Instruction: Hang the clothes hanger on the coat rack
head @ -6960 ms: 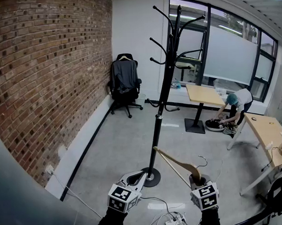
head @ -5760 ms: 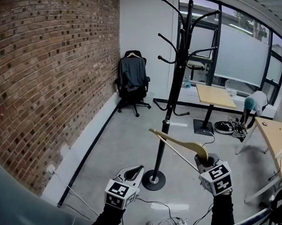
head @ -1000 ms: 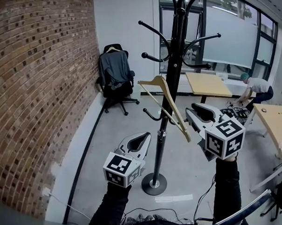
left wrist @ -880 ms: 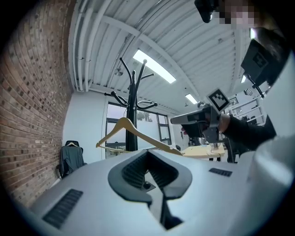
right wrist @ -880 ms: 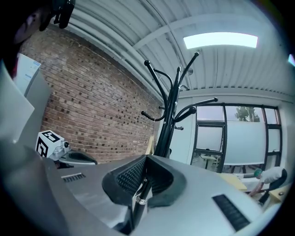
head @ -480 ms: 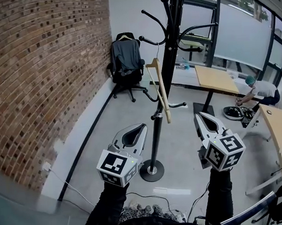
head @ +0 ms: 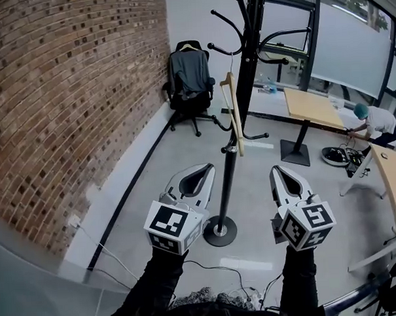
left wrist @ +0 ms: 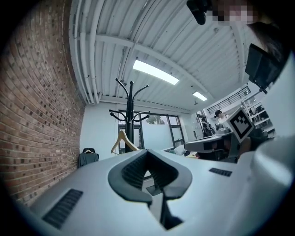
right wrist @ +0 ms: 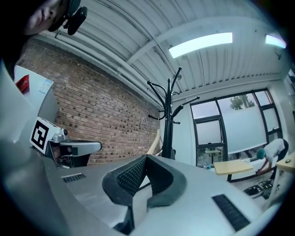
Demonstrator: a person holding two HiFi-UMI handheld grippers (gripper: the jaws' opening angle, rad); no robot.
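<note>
Two grippers nearest, left gripper (head: 207,168) and right gripper (head: 278,171), jaws together, both empty. Grey floor (head: 153,182) below. Hanger (head: 234,116) hangs on coat rack (head: 227,185) just beyond. Brick wall (head: 64,94) left; chair (head: 188,79), desk (head: 312,106) behind.

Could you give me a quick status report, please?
Left gripper shut, empty; right gripper shut, empty. Wooden hanger hanging on coat rack, clear of both. Nothing in the way.
</note>
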